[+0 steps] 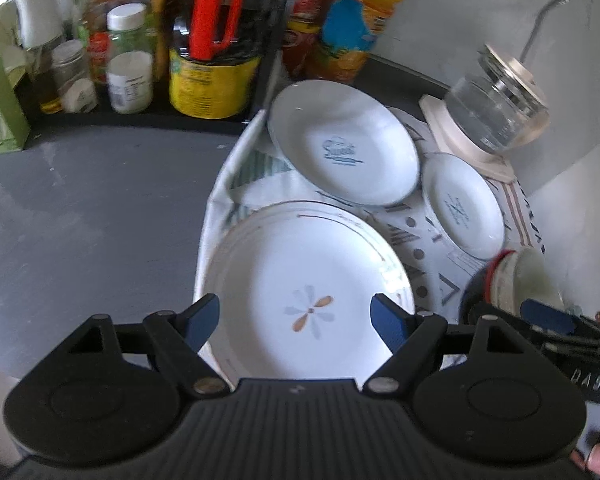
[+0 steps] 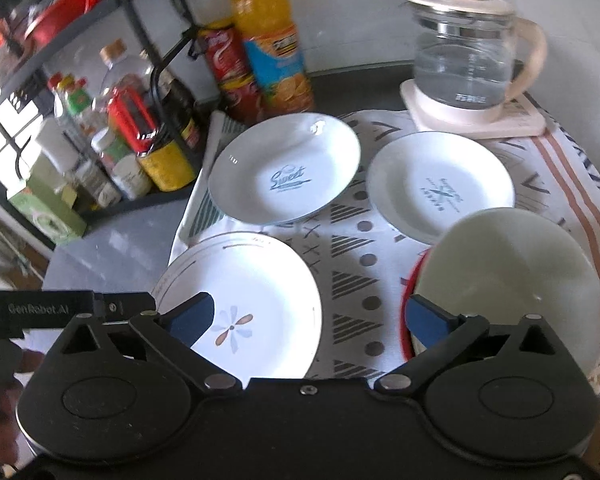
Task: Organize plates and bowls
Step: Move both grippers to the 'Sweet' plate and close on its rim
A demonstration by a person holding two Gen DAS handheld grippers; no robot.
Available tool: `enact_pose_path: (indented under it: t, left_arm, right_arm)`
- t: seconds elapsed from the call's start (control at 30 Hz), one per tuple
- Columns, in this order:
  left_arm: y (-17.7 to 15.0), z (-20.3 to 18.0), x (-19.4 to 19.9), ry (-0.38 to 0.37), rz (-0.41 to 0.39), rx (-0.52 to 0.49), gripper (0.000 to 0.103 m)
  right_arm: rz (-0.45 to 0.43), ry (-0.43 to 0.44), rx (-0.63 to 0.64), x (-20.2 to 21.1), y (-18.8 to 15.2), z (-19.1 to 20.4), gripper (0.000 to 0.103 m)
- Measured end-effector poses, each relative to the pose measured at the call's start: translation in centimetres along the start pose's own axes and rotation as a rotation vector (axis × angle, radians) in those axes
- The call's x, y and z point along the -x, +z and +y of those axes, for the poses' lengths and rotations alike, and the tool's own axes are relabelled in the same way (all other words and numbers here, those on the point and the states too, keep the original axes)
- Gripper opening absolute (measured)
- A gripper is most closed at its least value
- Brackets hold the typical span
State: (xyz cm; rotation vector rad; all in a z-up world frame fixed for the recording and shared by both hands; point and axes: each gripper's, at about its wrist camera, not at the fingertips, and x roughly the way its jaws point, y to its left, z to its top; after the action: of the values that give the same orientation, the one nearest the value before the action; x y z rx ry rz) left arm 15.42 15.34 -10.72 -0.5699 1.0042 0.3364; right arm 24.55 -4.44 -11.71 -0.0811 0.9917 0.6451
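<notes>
A white plate with a flower print (image 1: 308, 288) (image 2: 244, 304) lies at the near left of a patterned cloth (image 2: 352, 248). A deep plate marked "Sweet" (image 1: 344, 144) (image 2: 286, 168) lies behind it. A smaller plate with a cross mark (image 1: 462, 208) (image 2: 440, 188) lies to its right. A cream bowl with a red rim (image 2: 512, 280) (image 1: 520, 276) stands at the near right. My left gripper (image 1: 296, 316) is open, just above the flower plate. My right gripper (image 2: 310, 316) is open and empty, between the flower plate and the bowl.
A glass kettle on a cream base (image 2: 468, 60) (image 1: 496, 108) stands at the back right. Bottles, jars and a yellow tin (image 1: 212, 80) fill a black rack (image 2: 148, 64) at the left. An orange juice bottle (image 2: 272, 40) stands behind the plates. Grey counter (image 1: 92, 216) lies left of the cloth.
</notes>
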Motion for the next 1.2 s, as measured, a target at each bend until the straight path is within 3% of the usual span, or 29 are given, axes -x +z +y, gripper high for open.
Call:
enact_pose_path:
  t: [0.3,0.57,0.83,1.2]
  left_arm:
    - [0.9,2.8,0.6,0.001,-0.027,0.073,0.081]
    - [1.9,3.7,0.0,-0.014,-0.067,0.145,0.081]
    - [3.6,3.2,-1.8,-0.047,-0.131,0.178,0.08]
    - [6.1,2.8,-6.4,-0.08,-0.13,0.266,0.073]
  right_arm:
    - [0.037,0.004,0.065,-1.5,0.5,2.1,0.103]
    - [-0.012,0.008,0.095,-2.7,2.1,2.5,0.101]
    - [-0.027,0.006,0.03,-4.9,4.1,0.7,0.086]
    - [0.009,0.027,-0.118,-9.1,5.9,-2.5,0.072]
